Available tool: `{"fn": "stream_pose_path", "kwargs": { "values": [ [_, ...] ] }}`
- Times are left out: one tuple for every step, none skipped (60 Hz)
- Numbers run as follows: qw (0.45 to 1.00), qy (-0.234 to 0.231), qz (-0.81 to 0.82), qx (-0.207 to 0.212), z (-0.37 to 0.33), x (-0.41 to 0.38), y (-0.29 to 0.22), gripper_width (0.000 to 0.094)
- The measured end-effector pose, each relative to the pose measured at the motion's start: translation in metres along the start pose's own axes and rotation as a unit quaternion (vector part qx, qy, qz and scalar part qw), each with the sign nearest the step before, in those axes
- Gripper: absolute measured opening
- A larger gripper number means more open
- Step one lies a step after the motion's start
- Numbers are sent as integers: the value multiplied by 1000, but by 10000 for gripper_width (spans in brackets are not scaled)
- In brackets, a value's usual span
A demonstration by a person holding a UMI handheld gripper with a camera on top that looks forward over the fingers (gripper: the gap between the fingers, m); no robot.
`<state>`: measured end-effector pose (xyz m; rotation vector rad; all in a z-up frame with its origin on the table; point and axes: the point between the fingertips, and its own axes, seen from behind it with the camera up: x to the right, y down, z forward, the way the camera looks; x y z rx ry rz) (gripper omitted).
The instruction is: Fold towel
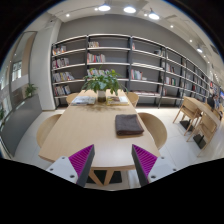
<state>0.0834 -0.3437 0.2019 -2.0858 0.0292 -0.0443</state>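
Note:
A dark grey towel (129, 124) lies folded flat on a light wooden table (85, 130), to the right of its middle. My gripper (113, 163) is held above and in front of the table's near edge, well short of the towel. Its two fingers with purple pads (81, 160) stand wide apart with nothing between them.
A potted green plant (103, 82) and some books (85, 98) stand at the table's far end. Light wooden chairs (155, 128) flank the table. More tables and chairs (197, 112) stand to the right. Long bookshelves (130, 65) line the back wall.

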Motion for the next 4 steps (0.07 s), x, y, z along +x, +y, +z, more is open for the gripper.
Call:
{"fn": "stream_pose_path", "kwargs": {
  "values": [
    [1000,0,0,0,0,0,1,743],
    [1000,0,-1,-1,0,1,1,744],
    [1000,1,-1,-1,0,1,1,743],
    [1000,1,-2,-2,0,2,2,741]
  ]
}}
